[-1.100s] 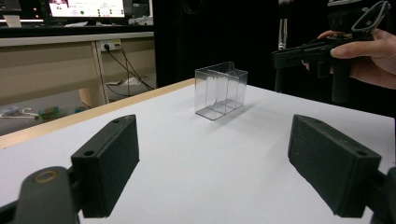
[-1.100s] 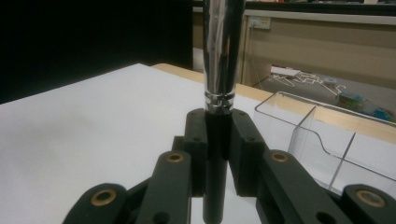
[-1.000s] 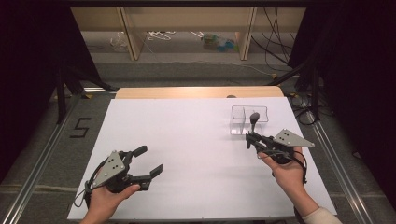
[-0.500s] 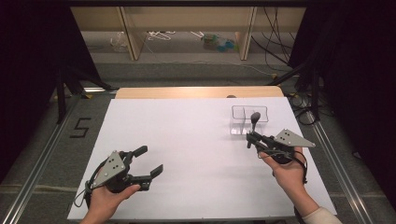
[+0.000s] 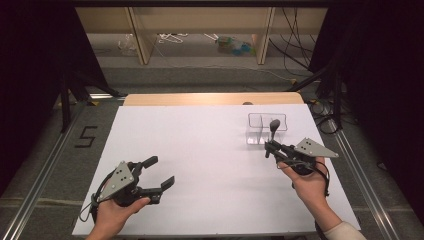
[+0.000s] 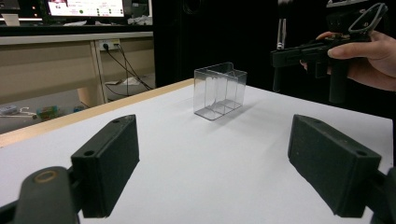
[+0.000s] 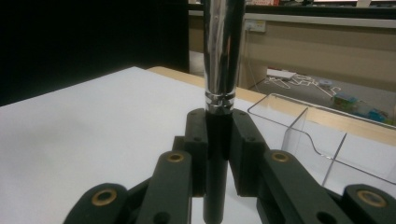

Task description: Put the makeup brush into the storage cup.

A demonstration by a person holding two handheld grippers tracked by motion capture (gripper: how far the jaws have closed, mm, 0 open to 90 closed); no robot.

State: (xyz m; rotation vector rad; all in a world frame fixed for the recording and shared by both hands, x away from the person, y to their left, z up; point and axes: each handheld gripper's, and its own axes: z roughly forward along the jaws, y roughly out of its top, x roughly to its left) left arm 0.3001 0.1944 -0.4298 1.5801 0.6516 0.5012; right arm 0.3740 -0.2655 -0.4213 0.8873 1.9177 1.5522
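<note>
We've got the slim upright utensil, black handle with chrome upper shaft (image 7: pixel 219 84), clamped by the right gripper (image 7: pixel 218 140) on the black handle, just under the chrome ring. It hangs near the table's (image 5: pixel 210 150) right edge, beside the clear divided plastic organiser box (image 5: pixel 266 127). It looks stiff, light, and slick on the chrome, so we'd keep to the handle. The left gripper (image 5: pixel 160 172) stands wide open, empty.

I'm looking at a lab: black curtains (image 5: pixel 30 75) are flanking my grippers, loose cables (image 5: pixel 295 55) are trailing beyond them, and a lit monitor (image 6: pixel 84 7) is glowing on a beige bench (image 6: pixel 51 60) ahead.
</note>
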